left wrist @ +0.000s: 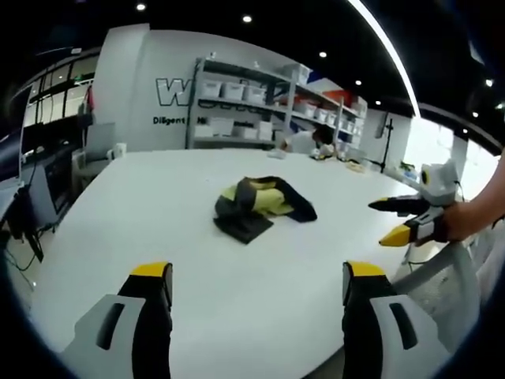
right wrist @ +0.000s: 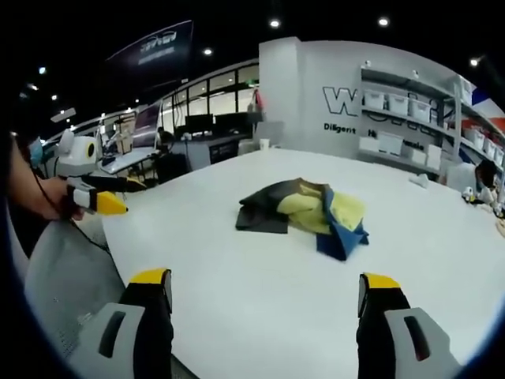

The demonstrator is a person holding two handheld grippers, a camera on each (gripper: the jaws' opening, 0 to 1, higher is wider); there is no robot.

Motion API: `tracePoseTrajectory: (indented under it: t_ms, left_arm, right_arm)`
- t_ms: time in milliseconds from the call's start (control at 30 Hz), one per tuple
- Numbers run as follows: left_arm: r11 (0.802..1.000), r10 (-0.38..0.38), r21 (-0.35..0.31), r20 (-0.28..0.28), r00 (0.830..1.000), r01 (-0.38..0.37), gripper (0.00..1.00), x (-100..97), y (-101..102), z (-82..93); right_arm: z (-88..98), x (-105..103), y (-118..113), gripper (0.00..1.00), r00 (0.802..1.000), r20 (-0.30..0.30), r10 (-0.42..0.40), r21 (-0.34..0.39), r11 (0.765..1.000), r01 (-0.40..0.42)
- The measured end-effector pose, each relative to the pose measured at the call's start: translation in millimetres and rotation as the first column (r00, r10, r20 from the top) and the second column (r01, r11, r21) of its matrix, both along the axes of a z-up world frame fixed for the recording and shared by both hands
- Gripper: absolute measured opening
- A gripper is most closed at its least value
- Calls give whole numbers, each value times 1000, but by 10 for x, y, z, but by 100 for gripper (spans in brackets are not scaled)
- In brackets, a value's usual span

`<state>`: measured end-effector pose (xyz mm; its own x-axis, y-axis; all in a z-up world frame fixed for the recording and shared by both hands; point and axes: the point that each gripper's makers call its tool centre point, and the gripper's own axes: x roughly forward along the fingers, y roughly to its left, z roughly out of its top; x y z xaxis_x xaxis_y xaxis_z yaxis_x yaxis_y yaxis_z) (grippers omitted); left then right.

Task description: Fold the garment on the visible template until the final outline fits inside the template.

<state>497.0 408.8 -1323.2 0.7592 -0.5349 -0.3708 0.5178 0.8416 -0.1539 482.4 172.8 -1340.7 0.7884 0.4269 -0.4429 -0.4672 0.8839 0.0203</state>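
Observation:
A crumpled garment (left wrist: 260, 205) in dark grey, yellow and blue lies bunched near the middle of a white table (left wrist: 158, 237). In the right gripper view the same garment (right wrist: 304, 213) shows its blue part at the right. My left gripper (left wrist: 256, 296) is open at the near table edge, well short of the cloth, nothing between its jaws. My right gripper (right wrist: 264, 304) is open too, also over the table edge. The right gripper (left wrist: 410, 221), held by a hand, appears at the right of the left gripper view; the left gripper (right wrist: 99, 197) appears at the left of the right gripper view.
Shelving with white bins (left wrist: 245, 103) stands behind the table against a white wall with lettering. A person (left wrist: 308, 142) sits at the far table edge. Desks with monitors (right wrist: 205, 130) lie beyond the table. A grey chair back (right wrist: 63, 276) is near the table's edge.

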Motion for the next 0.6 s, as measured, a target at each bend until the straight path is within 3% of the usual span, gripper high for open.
tracePoseTrajectory:
  t_ms: [600]
  left_arm:
    - [1000,-19,20,1,1000,19,90,-34,-30,-22]
  right_arm:
    - [-28,-17,-4,96,1000,-5,2,-9,1000,-2]
